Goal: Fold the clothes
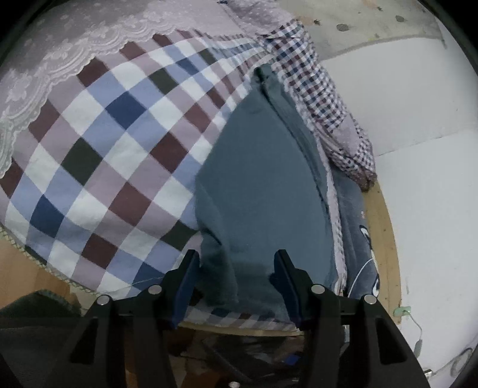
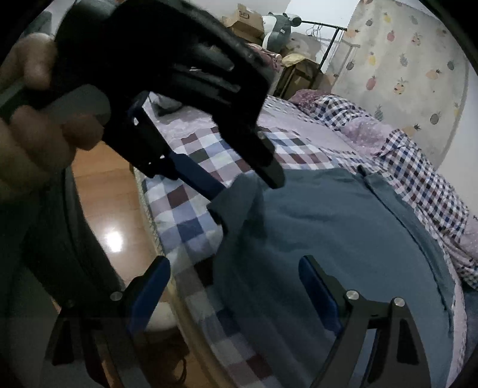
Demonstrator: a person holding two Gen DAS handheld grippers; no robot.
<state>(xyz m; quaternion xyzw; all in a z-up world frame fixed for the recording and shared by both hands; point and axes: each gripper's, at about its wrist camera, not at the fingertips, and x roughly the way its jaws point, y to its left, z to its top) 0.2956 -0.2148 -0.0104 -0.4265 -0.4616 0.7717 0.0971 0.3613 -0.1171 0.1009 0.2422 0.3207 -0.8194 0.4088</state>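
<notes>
A bed covered by a large-checked blue, maroon and white bedspread [image 1: 98,167] fills the room above an orange wooden floor [image 2: 98,191]. Nearest, the right gripper [image 2: 236,268] hovers wide apart over the teal-blue garment [image 1: 263,179], which lies flat at the bed's edge. The left gripper [image 1: 237,262] stands part-open astride a raised fold of that cloth — seen from the right wrist, it blocks much of the view. Beyond lie a small-checked shirt [image 1: 316,92] and a lace-edged lilac cover [image 1: 71,47]; cardboard boxes [image 2: 243,22] sit farthest.

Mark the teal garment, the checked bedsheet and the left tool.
teal garment [image 1: 263,179]: left wrist view, middle of its flat panel.
checked bedsheet [image 1: 104,167]: left wrist view, bare checked area.
left tool [image 1: 236,268]: left wrist view, midway between fingertips.
</notes>
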